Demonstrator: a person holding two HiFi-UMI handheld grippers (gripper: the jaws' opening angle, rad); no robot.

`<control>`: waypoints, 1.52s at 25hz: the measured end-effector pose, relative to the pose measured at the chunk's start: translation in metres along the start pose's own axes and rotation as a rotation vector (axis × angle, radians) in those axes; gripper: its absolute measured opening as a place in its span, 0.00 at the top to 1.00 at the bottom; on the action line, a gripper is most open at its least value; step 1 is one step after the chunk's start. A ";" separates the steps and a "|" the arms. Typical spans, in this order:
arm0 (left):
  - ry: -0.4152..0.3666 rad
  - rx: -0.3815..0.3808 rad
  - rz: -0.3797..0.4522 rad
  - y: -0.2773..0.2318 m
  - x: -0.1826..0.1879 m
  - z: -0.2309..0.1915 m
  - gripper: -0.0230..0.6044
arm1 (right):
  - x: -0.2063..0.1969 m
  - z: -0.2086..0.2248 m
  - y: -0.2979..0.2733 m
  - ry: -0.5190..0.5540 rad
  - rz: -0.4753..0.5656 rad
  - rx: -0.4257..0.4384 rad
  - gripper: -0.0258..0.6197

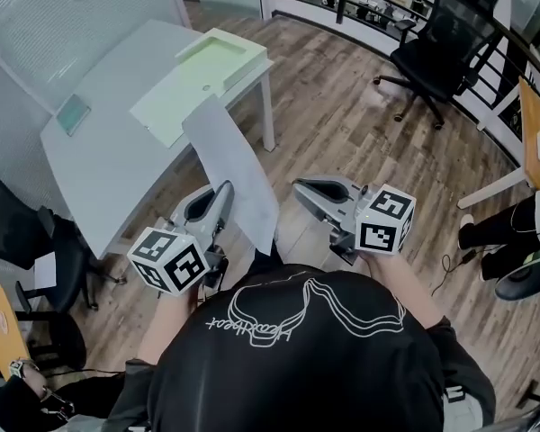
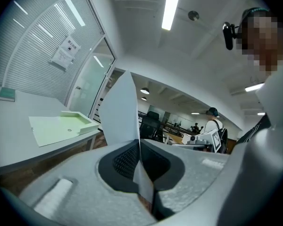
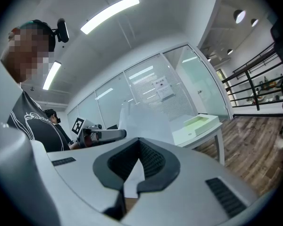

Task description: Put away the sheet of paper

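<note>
Left gripper (image 1: 223, 194) pinches the sheet of paper (image 1: 229, 160) at one edge. Right gripper (image 1: 306, 190) is closed and empty. Risk: the unsupported sheet droops, creases or slips.

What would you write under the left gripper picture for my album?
Left gripper pinching a white sheet of paper that sticks out ahead, with a white table and pale green tray beyond.

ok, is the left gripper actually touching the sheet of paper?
Touching. The left gripper view shows the left gripper with its jaws shut on the sheet of paper, which stands up from between them.
</note>
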State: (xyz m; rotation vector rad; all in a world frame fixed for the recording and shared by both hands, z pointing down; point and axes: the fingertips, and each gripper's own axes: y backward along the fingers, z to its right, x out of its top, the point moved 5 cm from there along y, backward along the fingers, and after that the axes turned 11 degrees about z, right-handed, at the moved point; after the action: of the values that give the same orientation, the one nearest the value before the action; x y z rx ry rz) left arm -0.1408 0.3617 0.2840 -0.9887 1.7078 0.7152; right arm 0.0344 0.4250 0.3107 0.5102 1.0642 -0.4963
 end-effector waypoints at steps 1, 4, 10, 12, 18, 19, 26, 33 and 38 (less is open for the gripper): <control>0.008 0.002 -0.003 -0.008 0.003 -0.013 0.95 | 0.001 0.010 -0.011 -0.006 -0.004 -0.004 0.95; 0.030 0.005 -0.013 -0.036 0.013 -0.055 0.95 | 0.008 0.045 -0.047 -0.027 -0.014 -0.018 0.95; 0.069 0.028 -0.054 -0.101 0.034 -0.152 0.95 | 0.024 0.125 -0.134 -0.078 -0.042 -0.032 0.95; 0.080 0.032 -0.061 -0.120 0.041 -0.181 0.95 | 0.028 0.150 -0.159 -0.091 -0.050 -0.038 0.95; 0.125 0.080 -0.080 -0.159 0.055 -0.266 0.95 | 0.034 0.217 -0.237 -0.146 -0.066 -0.053 0.95; 0.129 0.090 -0.079 -0.163 0.058 -0.278 0.95 | 0.035 0.223 -0.248 -0.151 -0.070 -0.044 0.95; 0.152 0.141 -0.061 -0.175 0.072 -0.331 0.95 | 0.038 0.252 -0.291 -0.157 -0.077 -0.011 0.95; 0.203 0.200 -0.016 -0.172 0.085 -0.360 0.95 | 0.036 0.266 -0.298 -0.181 -0.077 -0.002 0.95; 0.230 0.233 -0.009 -0.180 0.084 -0.375 0.95 | 0.038 0.285 -0.299 -0.197 -0.095 -0.004 0.95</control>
State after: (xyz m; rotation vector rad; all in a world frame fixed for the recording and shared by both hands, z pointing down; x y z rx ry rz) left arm -0.1714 -0.0594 0.3268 -0.9413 1.9341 0.3951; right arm 0.0636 0.0127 0.3436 0.3996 0.9025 -0.6155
